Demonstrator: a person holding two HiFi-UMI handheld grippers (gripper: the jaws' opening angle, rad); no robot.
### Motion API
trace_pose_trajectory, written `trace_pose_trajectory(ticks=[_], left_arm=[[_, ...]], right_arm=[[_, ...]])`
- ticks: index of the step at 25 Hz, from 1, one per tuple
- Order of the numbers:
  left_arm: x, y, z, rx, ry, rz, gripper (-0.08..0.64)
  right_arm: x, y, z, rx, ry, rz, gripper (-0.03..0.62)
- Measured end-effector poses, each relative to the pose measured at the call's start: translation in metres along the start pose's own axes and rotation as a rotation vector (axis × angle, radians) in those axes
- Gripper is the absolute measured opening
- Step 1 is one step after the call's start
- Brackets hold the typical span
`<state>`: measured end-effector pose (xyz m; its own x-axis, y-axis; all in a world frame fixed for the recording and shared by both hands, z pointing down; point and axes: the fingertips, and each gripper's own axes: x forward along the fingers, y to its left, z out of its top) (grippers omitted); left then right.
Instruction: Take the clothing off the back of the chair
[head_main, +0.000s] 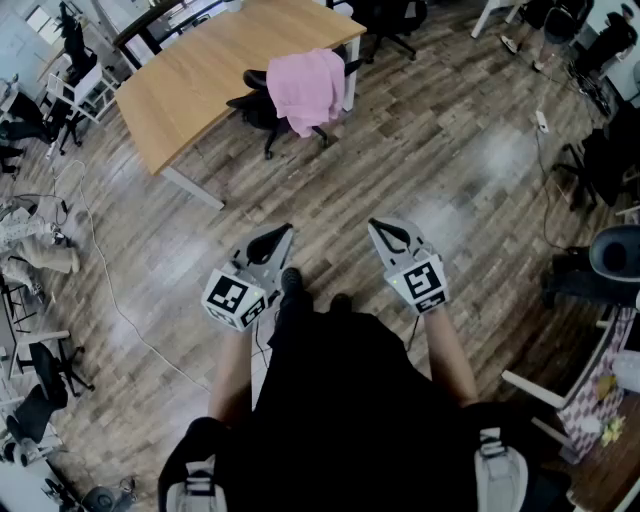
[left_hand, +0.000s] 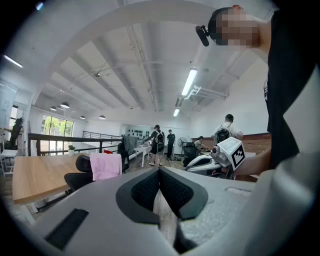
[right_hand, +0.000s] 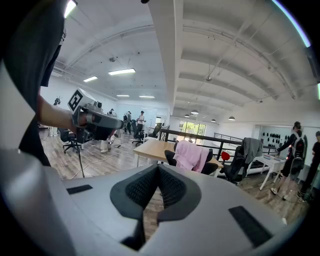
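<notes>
A pink garment (head_main: 307, 88) hangs over the back of a black office chair (head_main: 262, 104) at the wooden desk (head_main: 205, 65), far ahead of me. It also shows in the left gripper view as a pink garment (left_hand: 105, 165) on the chair (left_hand: 80, 178), and in the right gripper view as a pink garment (right_hand: 192, 155). My left gripper (head_main: 283, 236) and right gripper (head_main: 378, 230) are both held low in front of me, well short of the chair. Both are shut with nothing between the jaws.
Bare wood floor lies between me and the chair. A cable (head_main: 105, 285) trails on the floor at left. More chairs and gear stand at the right (head_main: 600, 262). Several people (left_hand: 159, 141) stand at the back of the room.
</notes>
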<state>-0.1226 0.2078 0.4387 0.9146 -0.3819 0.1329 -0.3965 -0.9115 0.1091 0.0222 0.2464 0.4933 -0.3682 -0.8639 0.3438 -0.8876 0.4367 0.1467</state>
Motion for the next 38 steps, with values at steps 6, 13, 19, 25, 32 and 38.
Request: trace_pose_trajectory(ticks=[6, 13, 19, 25, 32, 38], left_arm=[[0.004, -0.002, 0.000, -0.002, -0.007, 0.005, 0.001], [0.006, -0.006, -0.002, -0.003, 0.000, 0.009, 0.000], [0.006, -0.008, -0.001, -0.001, 0.000, 0.015, 0.000], [0.000, -0.011, -0.004, -0.009, 0.004, 0.025, 0.002], [0.002, 0.003, -0.008, -0.012, 0.004, 0.022, 0.002], [0.011, 0.022, -0.005, -0.015, 0.007, 0.003, 0.002]], right_arm=[[0.000, -0.003, -0.002, 0.001, -0.003, 0.008, -0.004], [-0.001, -0.004, -0.004, -0.009, -0.008, 0.019, -0.005], [-0.004, -0.003, -0.009, 0.000, 0.008, 0.033, -0.003], [-0.004, -0.001, -0.010, -0.005, 0.002, 0.046, -0.003], [0.009, -0.007, -0.016, -0.011, 0.019, 0.018, -0.003], [0.023, -0.013, -0.014, -0.014, 0.039, 0.007, -0.003]])
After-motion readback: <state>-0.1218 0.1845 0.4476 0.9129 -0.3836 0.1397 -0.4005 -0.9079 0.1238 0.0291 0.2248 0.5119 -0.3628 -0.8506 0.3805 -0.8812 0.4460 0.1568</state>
